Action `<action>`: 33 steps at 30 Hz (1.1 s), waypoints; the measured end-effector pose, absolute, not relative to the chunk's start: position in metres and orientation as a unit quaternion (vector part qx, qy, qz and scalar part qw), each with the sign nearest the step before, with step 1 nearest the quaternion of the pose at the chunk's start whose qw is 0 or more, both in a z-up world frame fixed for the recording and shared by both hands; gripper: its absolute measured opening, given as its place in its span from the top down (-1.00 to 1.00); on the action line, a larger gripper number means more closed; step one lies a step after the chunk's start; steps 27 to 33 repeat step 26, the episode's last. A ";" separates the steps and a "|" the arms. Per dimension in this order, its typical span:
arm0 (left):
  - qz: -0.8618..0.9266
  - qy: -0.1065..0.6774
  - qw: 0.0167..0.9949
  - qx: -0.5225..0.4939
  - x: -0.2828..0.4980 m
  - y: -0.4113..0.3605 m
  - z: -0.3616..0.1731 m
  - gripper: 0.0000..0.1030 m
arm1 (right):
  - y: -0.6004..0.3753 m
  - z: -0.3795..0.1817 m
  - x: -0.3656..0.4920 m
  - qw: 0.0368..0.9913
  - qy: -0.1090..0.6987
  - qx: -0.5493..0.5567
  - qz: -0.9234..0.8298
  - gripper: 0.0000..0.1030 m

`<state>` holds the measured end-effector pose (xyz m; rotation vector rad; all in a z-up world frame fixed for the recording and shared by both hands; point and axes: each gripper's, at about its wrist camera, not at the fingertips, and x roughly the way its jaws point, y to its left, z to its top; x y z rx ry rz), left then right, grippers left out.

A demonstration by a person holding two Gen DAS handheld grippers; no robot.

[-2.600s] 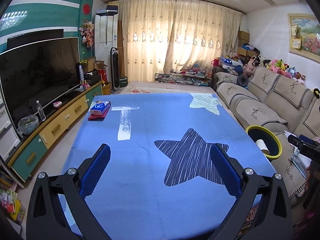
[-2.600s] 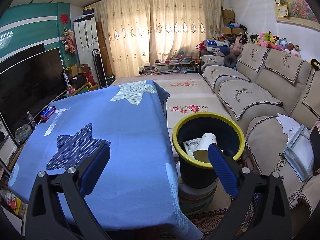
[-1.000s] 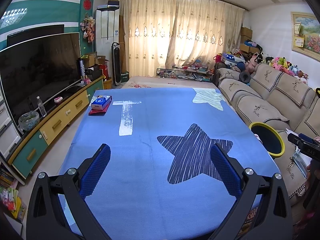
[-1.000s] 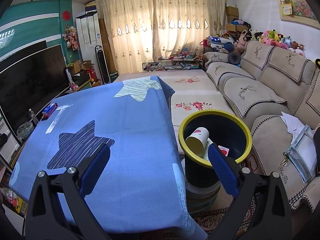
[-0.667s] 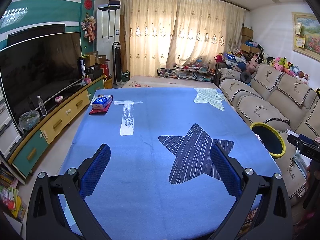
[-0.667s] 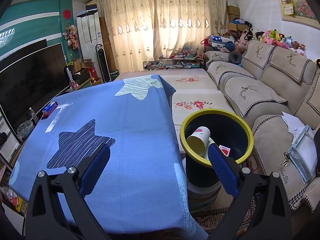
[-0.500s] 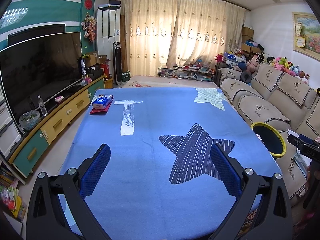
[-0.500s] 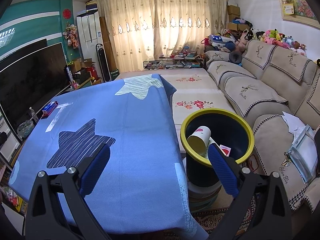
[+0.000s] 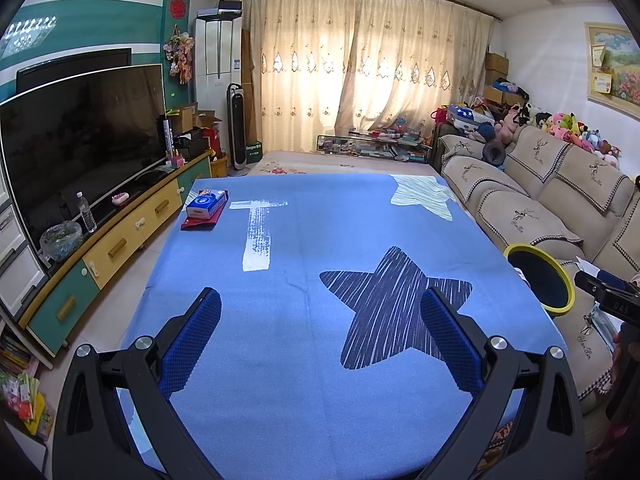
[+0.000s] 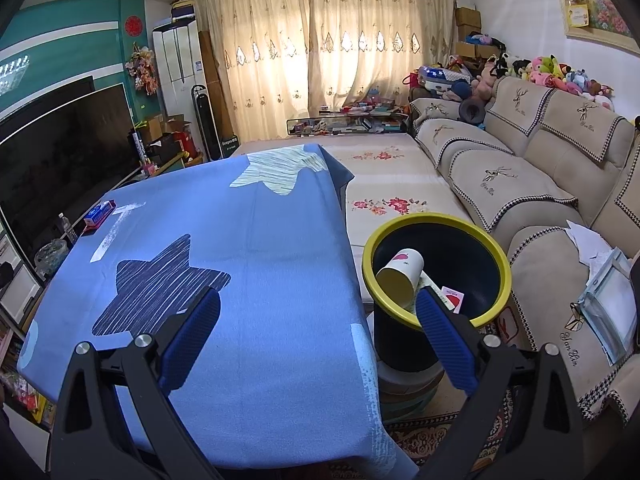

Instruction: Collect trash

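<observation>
A black trash bin with a yellow rim (image 10: 496, 248) stands on the floor by the table's right edge; its rim also shows in the left wrist view (image 9: 560, 276). Inside lie a white paper cup (image 10: 400, 274) on its side and a small red-and-white wrapper (image 10: 452, 296). My right gripper (image 10: 318, 334) is open and empty, above the table's right front corner, just left of the bin. My left gripper (image 9: 320, 336) is open and empty above the near part of the blue star-patterned tablecloth (image 9: 320, 232).
A blue tissue pack on a red booklet (image 9: 206, 206) lies at the table's far left corner. A TV cabinet (image 9: 120, 236) runs along the left. A beige sofa (image 10: 540, 184) with papers and a clear pouch (image 10: 604, 304) stands at the right.
Both grippers have drifted slightly back and up. The paper cup, upright against the bin's wall 2.6 s ago, lies tipped on its side, and the wrapper shows beside it.
</observation>
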<state>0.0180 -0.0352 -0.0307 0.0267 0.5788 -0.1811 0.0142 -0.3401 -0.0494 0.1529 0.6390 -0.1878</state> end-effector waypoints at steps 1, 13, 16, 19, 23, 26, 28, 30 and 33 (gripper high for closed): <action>-0.088 0.285 0.954 0.014 0.018 -0.035 -0.031 -0.91 | -0.340 -0.050 0.014 0.942 0.314 0.075 -0.091 -0.81; -0.102 0.280 0.955 0.007 0.021 -0.033 -0.031 -0.91 | -0.341 -0.053 0.021 0.940 0.322 0.078 -0.087 -0.81; -0.092 0.284 0.954 0.009 0.029 -0.031 -0.032 -0.91 | -0.341 -0.055 0.028 0.939 0.326 0.076 -0.082 -0.81; -0.084 0.290 0.953 0.010 0.042 -0.029 -0.032 -0.91 | -0.339 -0.054 0.042 0.939 0.329 0.072 -0.075 -0.81; -0.072 0.313 0.947 0.009 0.077 -0.025 -0.044 -0.91 | -0.336 -0.057 0.073 0.937 0.338 0.071 -0.058 -0.83; -0.065 0.333 0.941 0.008 0.114 -0.021 -0.059 -0.91 | -0.331 -0.065 0.111 0.933 0.350 0.071 -0.043 -0.84; -0.065 0.333 0.941 0.008 0.114 -0.021 -0.059 -0.91 | -0.331 -0.065 0.111 0.933 0.350 0.071 -0.043 -0.84; -0.065 0.333 0.941 0.008 0.114 -0.021 -0.059 -0.91 | -0.331 -0.065 0.111 0.933 0.350 0.071 -0.043 -0.84; -0.065 0.333 0.941 0.008 0.114 -0.021 -0.059 -0.91 | -0.331 -0.065 0.111 0.933 0.350 0.071 -0.043 -0.84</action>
